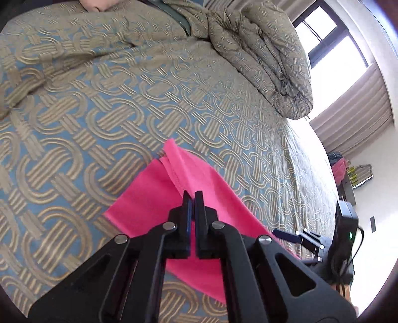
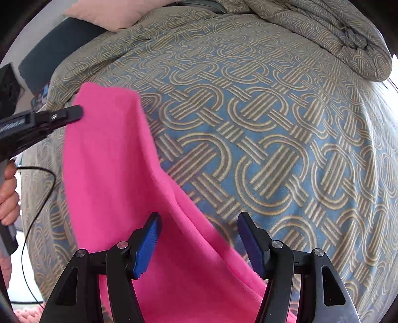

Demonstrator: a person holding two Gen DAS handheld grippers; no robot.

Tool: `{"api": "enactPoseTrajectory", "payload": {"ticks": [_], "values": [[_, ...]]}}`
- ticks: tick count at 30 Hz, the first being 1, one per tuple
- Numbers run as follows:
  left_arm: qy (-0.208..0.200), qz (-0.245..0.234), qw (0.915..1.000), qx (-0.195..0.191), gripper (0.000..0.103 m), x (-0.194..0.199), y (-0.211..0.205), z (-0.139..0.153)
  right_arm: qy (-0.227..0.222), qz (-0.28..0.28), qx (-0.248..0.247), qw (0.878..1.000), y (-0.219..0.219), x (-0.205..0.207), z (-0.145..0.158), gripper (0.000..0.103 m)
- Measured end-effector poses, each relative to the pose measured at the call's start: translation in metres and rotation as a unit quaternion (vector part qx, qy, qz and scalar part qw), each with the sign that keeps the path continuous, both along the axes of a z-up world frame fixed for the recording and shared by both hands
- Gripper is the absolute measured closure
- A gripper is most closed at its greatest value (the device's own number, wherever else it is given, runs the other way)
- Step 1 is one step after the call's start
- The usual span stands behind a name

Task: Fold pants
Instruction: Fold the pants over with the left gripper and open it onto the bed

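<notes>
The pink pants [image 2: 117, 174] lie as a long strip on the patterned bedspread [image 2: 273, 124]. My left gripper [image 1: 193, 196] is shut on the pants' hemmed edge [image 1: 174, 171]; it also shows from the side in the right wrist view [image 2: 74, 113], pinching the far end of the pink cloth. My right gripper [image 2: 199, 223] is open, its blue-padded fingers [image 2: 146, 246] spread wide just above the near part of the pants, holding nothing. In the left wrist view the right gripper [image 1: 296, 236] shows small at the right, past the pink cloth.
A bunched duvet of the same pattern [image 1: 268, 54] lies at the far right of the bed. A pink pillow [image 2: 117, 12] and a dark headboard [image 2: 49, 57] are at the far left. A black cable [image 2: 32, 198] hangs at the left bed edge. A window and curtains [image 1: 348, 106] are beyond.
</notes>
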State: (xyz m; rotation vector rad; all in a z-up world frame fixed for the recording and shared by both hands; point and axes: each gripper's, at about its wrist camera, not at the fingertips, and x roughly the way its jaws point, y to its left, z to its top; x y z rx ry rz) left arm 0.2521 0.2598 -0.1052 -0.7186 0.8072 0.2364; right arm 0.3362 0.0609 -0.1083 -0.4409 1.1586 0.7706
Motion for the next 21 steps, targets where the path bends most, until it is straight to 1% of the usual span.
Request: {"api": "enactPoseTrajectory", "payload": {"ticks": [2, 3, 5, 7, 10, 12, 14, 16, 17, 18, 19, 20, 21], "values": [[-0.001, 0.015, 0.9999, 0.003, 0.1, -0.013, 0.006, -0.004, -0.008, -0.033, 0.007, 0.999, -0.002, 0.01, 0.0, 0.038], [0.005, 0.017, 0.9998, 0.002, 0.1, -0.016, 0.009, -0.01, -0.006, -0.046, 0.014, 0.999, -0.004, 0.014, 0.001, 0.038], [0.029, 0.019, 0.9993, -0.01, 0.1, -0.016, 0.016, -0.028, 0.0, -0.068, 0.029, 0.997, -0.009, 0.019, 0.003, 0.038], [0.045, 0.021, 0.9986, -0.013, 0.1, -0.015, 0.019, -0.039, -0.007, -0.078, 0.027, 0.997, -0.011, 0.019, 0.006, 0.038], [0.044, 0.039, 0.9982, 0.013, 0.1, -0.019, 0.022, -0.036, -0.032, -0.091, 0.006, 0.995, -0.018, 0.016, 0.011, 0.038], [0.038, 0.055, 0.9973, 0.03, 0.099, -0.024, 0.026, -0.031, -0.038, -0.098, 0.003, 0.994, -0.016, 0.015, 0.012, 0.038], [0.032, 0.06, 0.9976, 0.014, 0.091, -0.026, 0.035, -0.031, -0.02, -0.09, 0.024, 0.995, -0.02, 0.012, 0.016, 0.038], [0.026, 0.067, 0.9974, -0.007, 0.08, -0.028, 0.042, -0.032, 0.003, -0.072, 0.042, 0.997, -0.02, 0.009, 0.02, 0.038], [0.024, 0.07, 0.9972, -0.014, 0.078, -0.029, 0.044, -0.032, 0.006, -0.064, 0.045, 0.997, -0.015, 0.006, 0.021, 0.038], [0.022, 0.072, 0.997, -0.017, 0.074, -0.029, 0.045, -0.032, 0.005, -0.057, 0.045, 0.997, -0.009, 0.003, 0.021, 0.038], [0.021, 0.072, 0.997, -0.019, 0.063, -0.029, 0.044, -0.031, 0.001, -0.048, 0.044, 0.998, 0.0, 0.0, 0.021, 0.038], [0.021, 0.07, 0.9971, -0.02, 0.055, -0.027, 0.043, -0.031, -0.002, -0.041, 0.043, 0.998, 0.008, -0.001, 0.02, 0.038], [0.026, 0.065, 0.9974, -0.021, 0.034, -0.024, 0.041, -0.033, -0.004, -0.035, 0.042, 0.998, 0.016, -0.002, 0.019, 0.038]]}}
